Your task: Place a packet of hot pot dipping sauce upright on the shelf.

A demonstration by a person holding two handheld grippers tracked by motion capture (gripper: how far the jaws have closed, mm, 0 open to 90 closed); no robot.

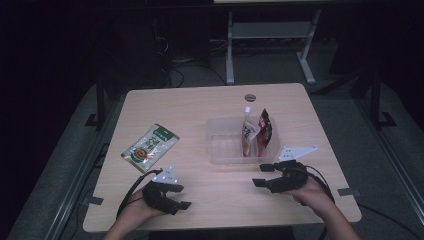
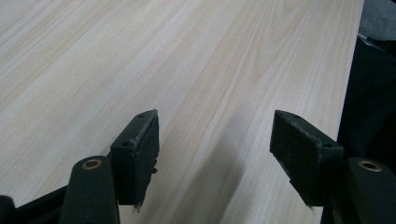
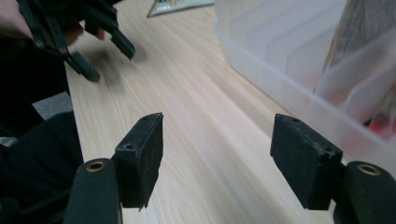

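A clear plastic bin [image 1: 220, 145] with ribbed dividers stands on the wooden table [image 1: 210, 105], right of centre. Two snack packets stand upright in its right end: a pale one [image 1: 247, 132] and a red one [image 1: 265, 127]. A green and white packet [image 1: 150, 145] lies flat on the table to the left. My left gripper [image 1: 181, 198] rests near the front edge, open, with bare wood between its pads [image 2: 140, 154]. My right gripper [image 1: 263, 174] is open just in front of the bin [image 3: 299, 70], pointing left toward the left gripper [image 3: 105, 49].
A round grey grommet [image 1: 250, 97] sits at the table's far edge. Tape marks [image 1: 348, 191] lie at the front right and front left corners. Beyond the table stand a white desk frame [image 1: 270, 40] and dark floor with cables.
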